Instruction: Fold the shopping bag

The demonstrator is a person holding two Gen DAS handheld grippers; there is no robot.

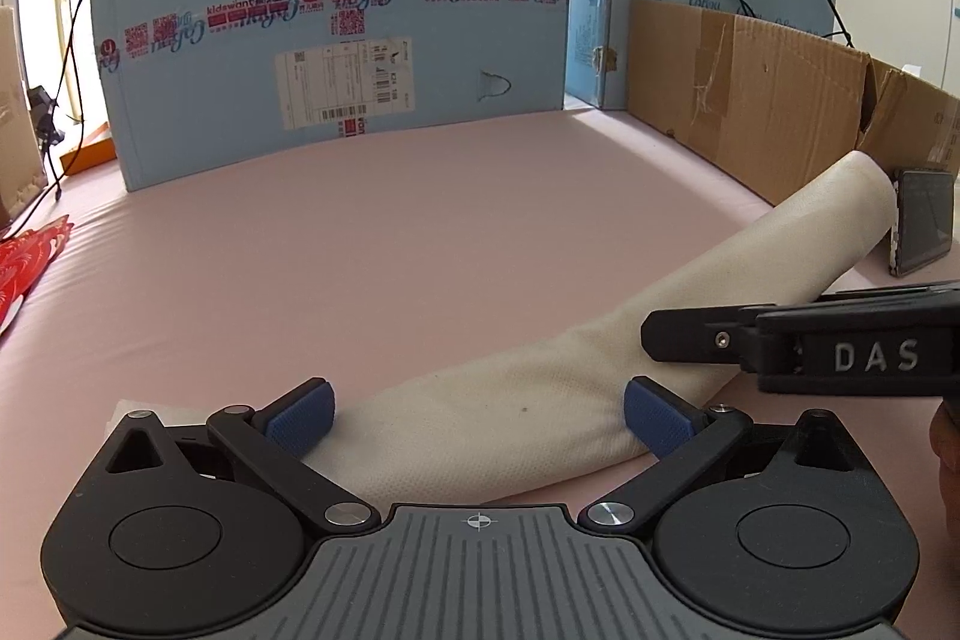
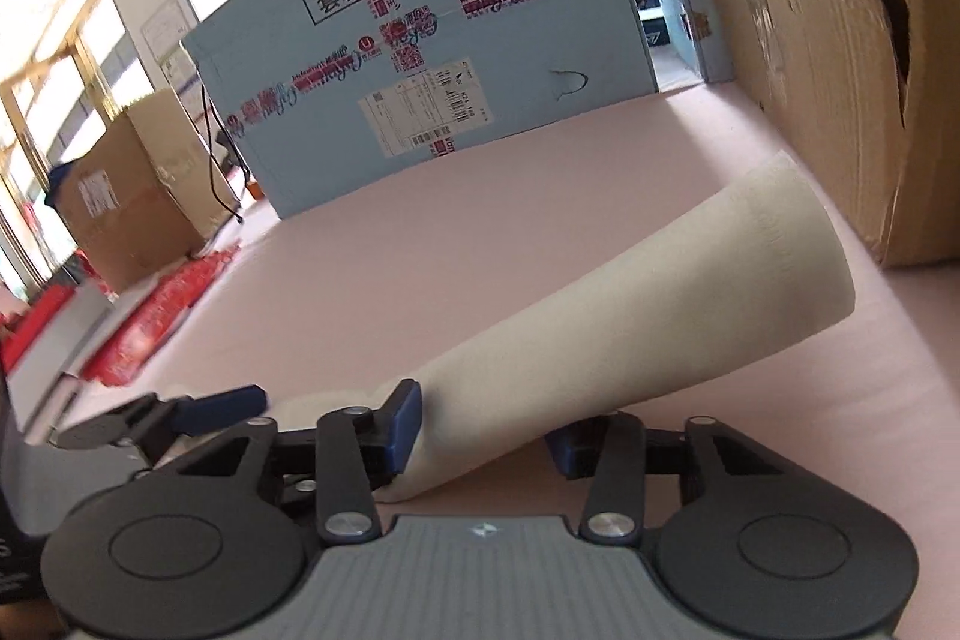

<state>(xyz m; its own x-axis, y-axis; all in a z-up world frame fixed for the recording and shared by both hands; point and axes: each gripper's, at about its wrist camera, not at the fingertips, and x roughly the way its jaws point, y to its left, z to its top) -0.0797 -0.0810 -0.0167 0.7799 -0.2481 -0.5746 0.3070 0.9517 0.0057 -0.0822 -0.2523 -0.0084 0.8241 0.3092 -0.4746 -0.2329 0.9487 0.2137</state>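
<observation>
The cream shopping bag (image 1: 600, 358) lies as a long folded roll on the pink tabletop (image 1: 360, 250), running from near left to far right. My left gripper (image 1: 477, 421) is open wide and straddles the near end, its blue pads standing off either side. My right gripper (image 1: 660, 340) reaches in from the right over the roll's middle. In the right wrist view the bag (image 2: 660, 304) narrows between the right gripper's (image 2: 486, 442) blue pads, which are shut on it; the right pad is partly hidden under the cloth. One of the left gripper's fingers (image 2: 222, 409) shows at the left.
A big blue carton (image 1: 336, 40) stands across the back. A brown cardboard box (image 1: 750, 100) lines the right side, with a dark phone-like device (image 1: 924, 226) leaning near the bag's far end. Red packets (image 1: 30, 262) lie at the left edge. Cables hang behind.
</observation>
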